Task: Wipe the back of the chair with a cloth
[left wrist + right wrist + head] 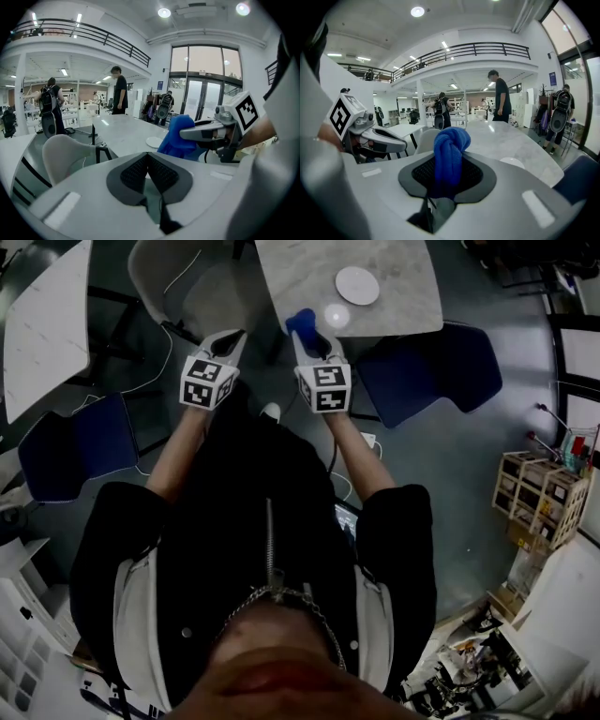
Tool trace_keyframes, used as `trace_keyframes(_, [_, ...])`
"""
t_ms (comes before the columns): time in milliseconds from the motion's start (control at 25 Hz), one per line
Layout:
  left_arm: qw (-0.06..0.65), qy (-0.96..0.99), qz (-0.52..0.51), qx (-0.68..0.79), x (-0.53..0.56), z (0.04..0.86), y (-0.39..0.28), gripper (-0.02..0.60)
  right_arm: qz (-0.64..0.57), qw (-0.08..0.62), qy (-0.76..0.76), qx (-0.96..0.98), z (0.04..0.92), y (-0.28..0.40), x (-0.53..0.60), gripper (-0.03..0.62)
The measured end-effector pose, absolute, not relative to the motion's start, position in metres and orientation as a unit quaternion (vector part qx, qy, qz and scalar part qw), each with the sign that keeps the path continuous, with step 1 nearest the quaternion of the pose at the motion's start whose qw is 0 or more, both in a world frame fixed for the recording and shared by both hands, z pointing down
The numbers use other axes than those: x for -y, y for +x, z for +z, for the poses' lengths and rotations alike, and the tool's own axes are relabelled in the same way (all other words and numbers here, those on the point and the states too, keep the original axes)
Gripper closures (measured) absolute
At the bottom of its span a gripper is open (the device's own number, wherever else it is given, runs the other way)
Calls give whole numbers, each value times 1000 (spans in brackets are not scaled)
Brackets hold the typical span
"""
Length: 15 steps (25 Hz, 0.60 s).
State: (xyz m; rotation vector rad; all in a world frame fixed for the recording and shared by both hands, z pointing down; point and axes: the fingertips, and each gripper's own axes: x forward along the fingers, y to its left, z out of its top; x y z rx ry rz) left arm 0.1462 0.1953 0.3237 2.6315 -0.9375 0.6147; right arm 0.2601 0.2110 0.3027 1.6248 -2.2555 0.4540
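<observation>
Marble-topped white table (394,306) ahead; right gripper (447,171) clamps a bunched blue cloth (450,140), left gripper (149,171) is closed, empty. Wiping seems not begun: next, carry cloth to the pale grey shell chair (164,277).

Readable text, brands, numbers: none found. The marker cube (206,382) on my left gripper (228,338) and the second cube (324,388) on my right gripper (314,341) carry black-and-white square patterns only, no letters. Blue sign (160,85) beside glass doors (206,101): too small to read

Item count: one blue cloth (302,324), one white plate (357,285), two blue chairs (75,451) (441,371), one white chair (155,268), two worktops (398,310) (47,329), two claws (232,337) (307,339).
</observation>
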Motion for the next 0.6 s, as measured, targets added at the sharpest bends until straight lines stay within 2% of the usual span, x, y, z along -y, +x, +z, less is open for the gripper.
trace_keyframes(600, [135, 908, 218, 331, -216, 318, 149, 571, 157, 160, 557, 800, 297, 268, -225, 500])
